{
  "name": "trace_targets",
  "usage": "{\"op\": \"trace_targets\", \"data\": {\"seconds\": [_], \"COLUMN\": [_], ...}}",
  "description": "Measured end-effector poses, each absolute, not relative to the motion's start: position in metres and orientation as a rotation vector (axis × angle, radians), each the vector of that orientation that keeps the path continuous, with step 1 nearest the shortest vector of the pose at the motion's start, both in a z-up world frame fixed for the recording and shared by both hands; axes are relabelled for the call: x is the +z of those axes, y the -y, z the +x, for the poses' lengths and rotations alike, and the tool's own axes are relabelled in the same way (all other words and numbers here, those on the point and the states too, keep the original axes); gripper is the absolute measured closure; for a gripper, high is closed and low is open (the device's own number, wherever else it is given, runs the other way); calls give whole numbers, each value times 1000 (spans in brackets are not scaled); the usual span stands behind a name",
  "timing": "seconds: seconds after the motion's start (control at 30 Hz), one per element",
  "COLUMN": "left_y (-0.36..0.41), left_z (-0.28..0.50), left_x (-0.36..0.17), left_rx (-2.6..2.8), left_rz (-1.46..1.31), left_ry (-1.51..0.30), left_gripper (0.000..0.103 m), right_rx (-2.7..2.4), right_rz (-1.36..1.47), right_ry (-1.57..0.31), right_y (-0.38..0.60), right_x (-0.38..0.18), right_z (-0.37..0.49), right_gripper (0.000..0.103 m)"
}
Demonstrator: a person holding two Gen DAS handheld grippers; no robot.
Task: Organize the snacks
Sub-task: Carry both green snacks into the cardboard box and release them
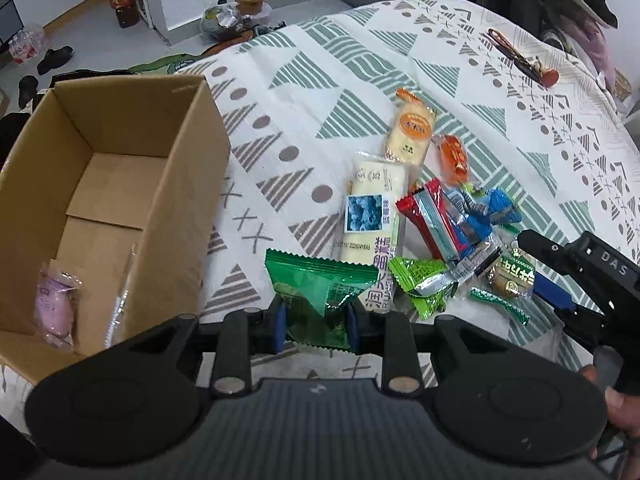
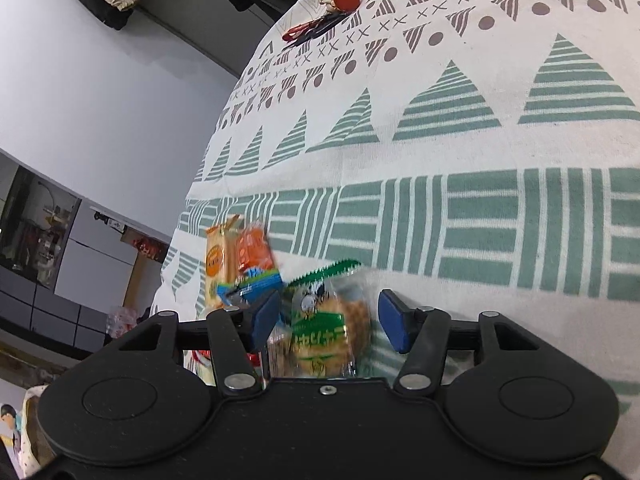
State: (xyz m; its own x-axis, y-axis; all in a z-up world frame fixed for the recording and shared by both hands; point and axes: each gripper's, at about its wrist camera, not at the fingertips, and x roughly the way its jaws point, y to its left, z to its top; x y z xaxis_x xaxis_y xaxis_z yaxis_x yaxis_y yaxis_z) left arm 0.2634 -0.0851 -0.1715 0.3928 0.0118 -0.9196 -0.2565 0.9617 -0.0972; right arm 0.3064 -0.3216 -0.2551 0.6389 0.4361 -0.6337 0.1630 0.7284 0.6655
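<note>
A: Left wrist view — what is recorded?

B: The left gripper (image 1: 316, 316) is seen closed on a green packet (image 1: 320, 300), its blue pads pressed against the packet's sides just above the patterned cloth (image 1: 280, 80). An open box (image 1: 108, 200) is set to the left on the cloth; a pink snack (image 1: 54, 308) is lying inside at its near end. The remaining snacks are heaped right of the packet: a long white bar (image 1: 370, 216), an orange-labelled pack (image 1: 410, 128), a red wrapper (image 1: 426, 216). The right gripper (image 1: 560, 276) is seen at the pile's right edge, beside a cookie pack (image 1: 512, 278).

A: And the right wrist view?

B: The jaws are spread wide — the cookie pack (image 2: 324, 320) is framed between the blue pads (image 2: 394, 320); contact cannot be told. The pile's orange packs (image 2: 236, 252) are noted behind it.
</note>
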Motion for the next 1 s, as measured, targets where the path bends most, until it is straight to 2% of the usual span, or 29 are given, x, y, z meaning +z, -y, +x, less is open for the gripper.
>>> {"op": "trace_targets", "data": {"seconds": [0.1,0.17,0.2,0.27,0.63,1.0], "left_y": [83,81,79,77,65,45], "left_z": [261,259,257,256,241,215], "left_x": [-166,-164,-162,-159,-134,-108], "left_rx": [173,175,176,180,185,181], "left_rz": [-243,-248,-255,-264,-317,-366], "left_ry": [-1151,-1145,-1143,-1134,-1066,-980], "left_gripper": [75,75,75,75,75,75], "right_rx": [169,161,151,155,209,278], "right_rz": [771,763,745,755,711,686], "right_ry": [-880,-884,-891,-905,-887,-827], "right_y": [323,323,322,325,325,308], "right_x": [-256,-257,-257,-259,-221,-173], "right_z": [312,314,314,311,273,241], "right_gripper": [51,59,72,80,92,94]}}
